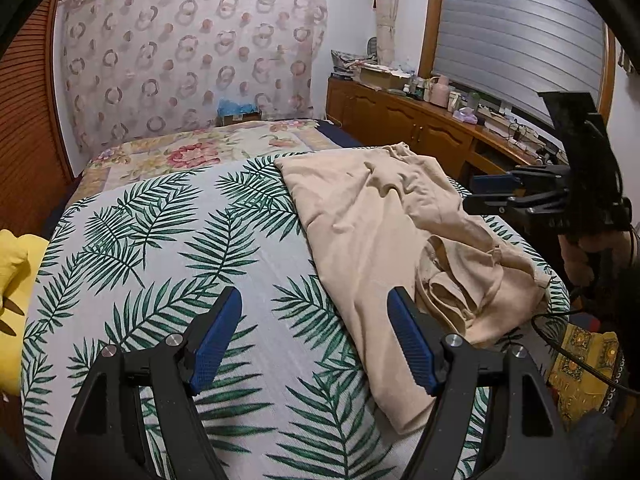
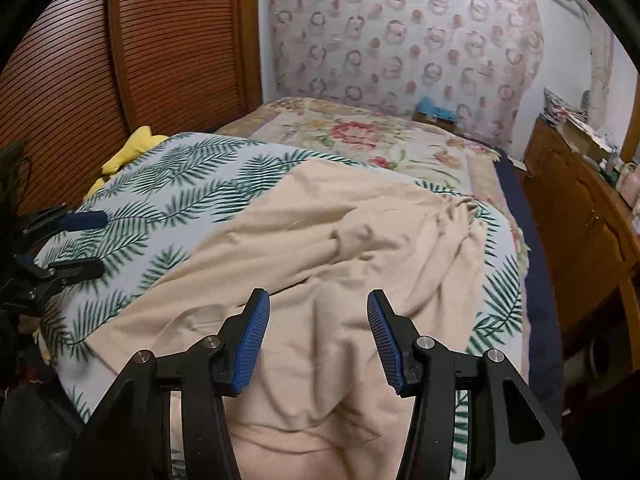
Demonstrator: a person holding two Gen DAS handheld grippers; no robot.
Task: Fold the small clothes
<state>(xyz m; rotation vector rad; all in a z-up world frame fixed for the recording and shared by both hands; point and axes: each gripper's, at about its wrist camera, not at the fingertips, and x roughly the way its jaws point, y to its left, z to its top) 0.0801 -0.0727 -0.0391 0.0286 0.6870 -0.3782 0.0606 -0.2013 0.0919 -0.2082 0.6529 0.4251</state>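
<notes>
A bedroom: a bed under a palm-leaf sheet [image 1: 248, 216], a floral quilt [image 1: 192, 152] farther on, wooden cabinets [image 1: 400, 120] off to one side. A crumpled beige garment [image 1: 380, 216] lies on the sheet, ahead of the left gripper [image 1: 316, 340] and to its right, its near edge passing under that gripper's right finger. The right gripper [image 2: 318, 336] hangs directly over the garment. Both grippers stand with jaws apart, nothing clamped between the blue pads [image 2: 252, 340].

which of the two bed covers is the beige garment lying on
The beige garment lies on the palm-leaf cover, white with green fronds, nearer the grippers; the floral cover with pink flowers lies beyond it.
</notes>
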